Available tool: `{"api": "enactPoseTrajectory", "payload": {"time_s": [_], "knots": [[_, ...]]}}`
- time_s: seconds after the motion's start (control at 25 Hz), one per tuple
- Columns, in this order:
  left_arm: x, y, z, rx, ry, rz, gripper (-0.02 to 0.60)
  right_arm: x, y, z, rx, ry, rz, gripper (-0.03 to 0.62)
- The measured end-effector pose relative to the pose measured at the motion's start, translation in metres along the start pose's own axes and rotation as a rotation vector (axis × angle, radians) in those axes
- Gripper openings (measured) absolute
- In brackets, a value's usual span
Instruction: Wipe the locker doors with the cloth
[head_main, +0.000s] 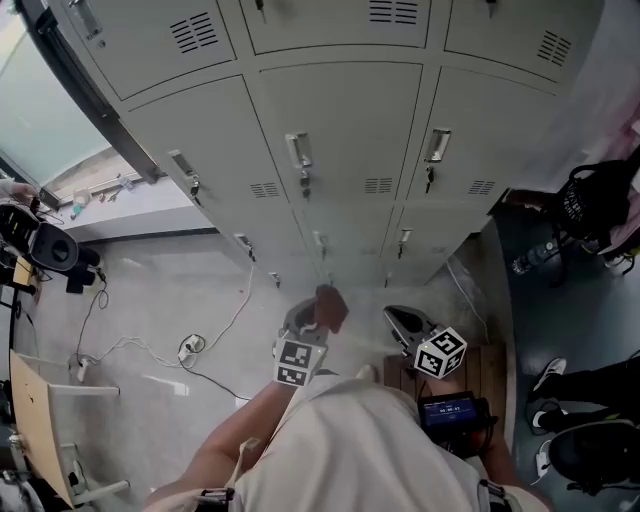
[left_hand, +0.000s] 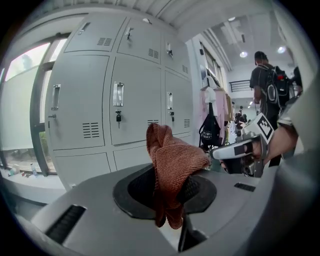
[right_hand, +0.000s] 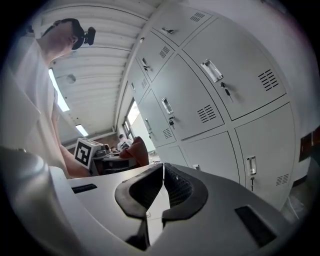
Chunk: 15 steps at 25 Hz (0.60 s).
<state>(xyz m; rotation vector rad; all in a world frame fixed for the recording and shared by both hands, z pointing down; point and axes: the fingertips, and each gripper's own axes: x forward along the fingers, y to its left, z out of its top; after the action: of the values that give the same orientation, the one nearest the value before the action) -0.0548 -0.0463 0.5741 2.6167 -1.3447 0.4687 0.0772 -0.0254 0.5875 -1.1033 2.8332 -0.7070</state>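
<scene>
Left tool (left_hand: 171, 176) clamps cloth (left_hand: 175, 152); right tool (right_hand: 163, 169) closed, empty.

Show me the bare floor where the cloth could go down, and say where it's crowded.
Bare: the pale floor between the lockers and the white cable; the dark floor right of the lockers, before the shoe. Crowded: power strip at left; black bag and bottle at far right.

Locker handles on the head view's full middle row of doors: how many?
3: the left door handle, the centre door handle, the right door handle. Other rows hold more, some cut off.
</scene>
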Motion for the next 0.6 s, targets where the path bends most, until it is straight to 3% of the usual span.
{"api": "enactPoseTrajectory", "payload": {"time_s": [0.24, 0.44, 0.6], "knots": [[0.038, -0.007, 0.011, 0.052, 0.018, -0.060, 0.077, 0.000, -0.021, -0.003, 0.036, -0.001, -0.035, 0.020], [0.097, -0.015, 0.021, 0.062, 0.021, -0.142, 0.078, -0.008, -0.047, 0.001, 0.054, -0.013, -0.135, 0.020], [0.162, -0.021, 0.008, 0.062, 0.094, -0.178, 0.078, -0.021, -0.065, 0.010, 0.063, -0.036, -0.223, 0.020]]}}
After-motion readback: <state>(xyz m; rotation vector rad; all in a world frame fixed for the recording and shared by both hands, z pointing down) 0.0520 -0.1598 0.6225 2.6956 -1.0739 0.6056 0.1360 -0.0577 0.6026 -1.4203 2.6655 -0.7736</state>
